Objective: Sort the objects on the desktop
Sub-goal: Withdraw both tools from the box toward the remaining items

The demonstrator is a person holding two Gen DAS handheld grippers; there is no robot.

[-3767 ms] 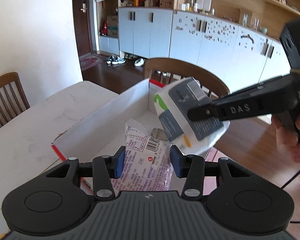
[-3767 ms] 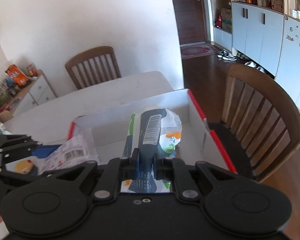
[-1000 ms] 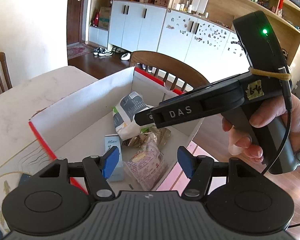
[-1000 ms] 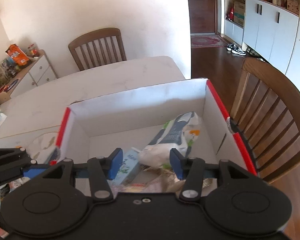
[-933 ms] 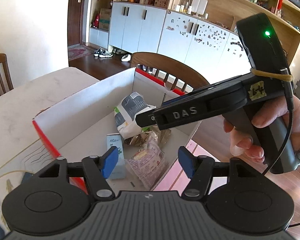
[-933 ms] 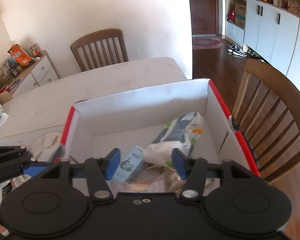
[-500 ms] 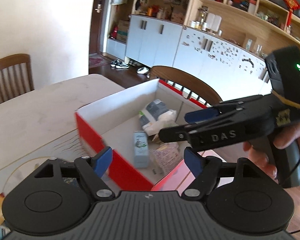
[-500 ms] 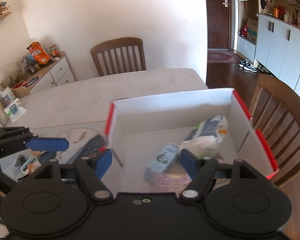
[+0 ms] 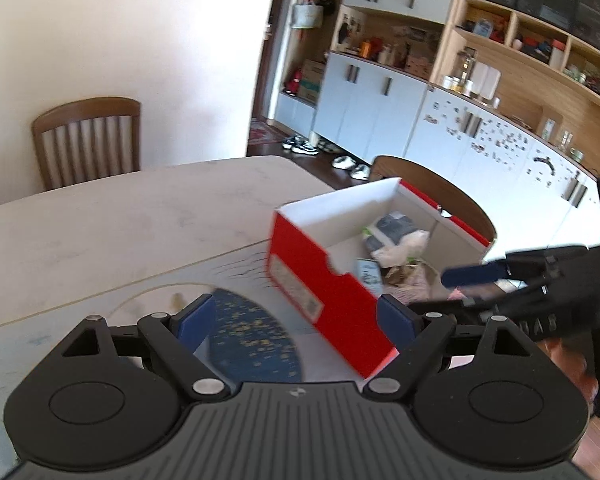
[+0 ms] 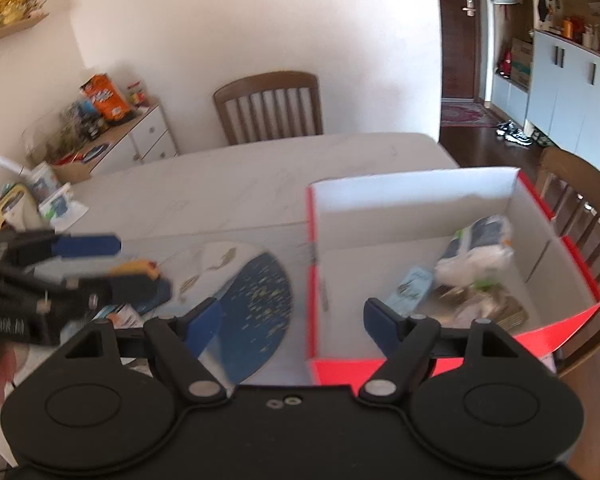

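A red box (image 10: 414, 200) with white inner walls stands at the table's right end. In it lie a white and grey pouch (image 10: 476, 244), a small pale blue carton (image 10: 412, 284) and snack packets (image 9: 414, 276). My left gripper (image 9: 296, 320) hangs over a round blue mat (image 9: 252, 332) left of the box, its jaws opening with nothing between them. My right gripper (image 10: 292, 322) is above the box's near left corner, jaws also opening and empty. A yellow item (image 10: 136, 270) and a small packet (image 10: 118, 316) lie on the table at the left.
A wooden chair (image 10: 268, 106) stands at the table's far side and another (image 10: 580, 200) behind the box. A low cabinet (image 10: 140, 136) crowded with snacks is at the back left. Small packs (image 10: 56, 200) lie near the table's left edge.
Both grippers let go of their packets into the box, then drew back leftward over the table. Their jaws have spread wider over the last second.
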